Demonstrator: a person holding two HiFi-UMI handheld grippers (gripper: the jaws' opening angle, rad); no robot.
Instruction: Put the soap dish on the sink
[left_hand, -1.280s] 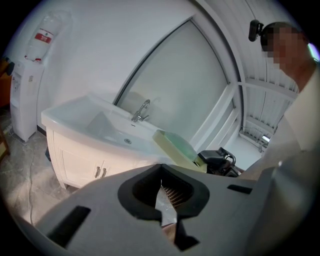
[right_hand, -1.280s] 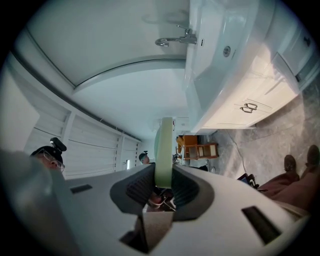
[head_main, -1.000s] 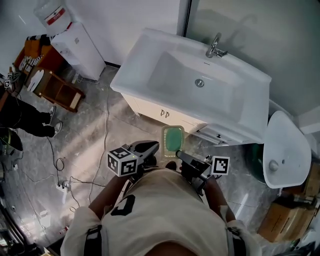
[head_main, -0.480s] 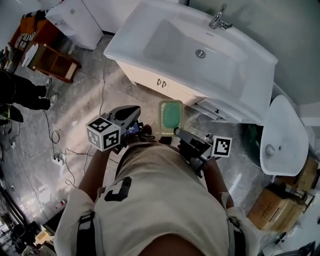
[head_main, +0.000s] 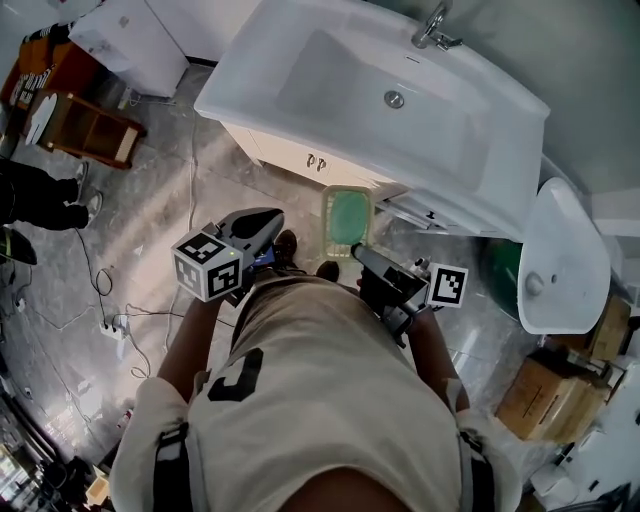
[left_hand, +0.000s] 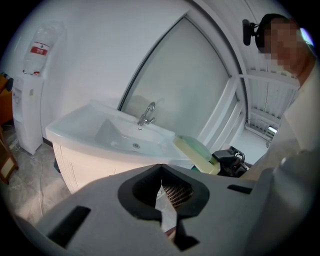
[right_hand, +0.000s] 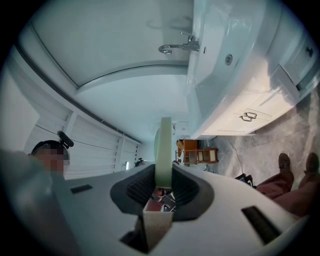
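Observation:
A pale green soap dish with a yellowish rim hangs in the air just in front of the white sink and its cabinet. My right gripper is shut on the dish's near end. In the right gripper view the dish stands edge-on between the pads. My left gripper is to the left of the dish, apart from it, shut and with nothing in it. The left gripper view shows its jaws meeting, with the dish off to the right and the sink and faucet ahead.
The faucet stands at the sink's back edge. A white ceramic piece and cardboard boxes sit at the right. A wooden shelf, a white water dispenser and floor cables lie at the left. A person's legs are at the far left.
My left gripper has moved left, away from the dish. The right gripper keeps the dish, which now lies nearer the sink's front edge.

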